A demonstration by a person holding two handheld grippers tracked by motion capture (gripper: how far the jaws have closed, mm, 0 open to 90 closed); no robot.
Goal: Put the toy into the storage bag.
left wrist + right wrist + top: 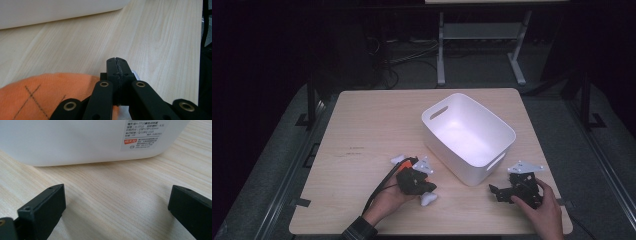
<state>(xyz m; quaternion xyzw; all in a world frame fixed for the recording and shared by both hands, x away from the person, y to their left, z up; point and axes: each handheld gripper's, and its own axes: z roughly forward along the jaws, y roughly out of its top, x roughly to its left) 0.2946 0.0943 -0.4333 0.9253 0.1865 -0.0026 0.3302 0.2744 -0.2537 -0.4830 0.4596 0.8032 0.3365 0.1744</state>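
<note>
Both grippers low on table, white bin ahead of them.
Left gripper (117, 65) clenched, jaws pressed together with nothing visibly between; orange cloth (47, 96) just beside and under them (white piece (428, 199) near). Right gripper (116, 212) released, jaws wide, facing white bin (75, 142) wall.

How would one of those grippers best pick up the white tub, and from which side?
Probably by the rim at the near short end of the white tub, above the handle slot. Come down from above, one jaw inside the wall, one outside: the wall is thin and upright, and the body looks too wide. The open right gripper sits closest.
</note>
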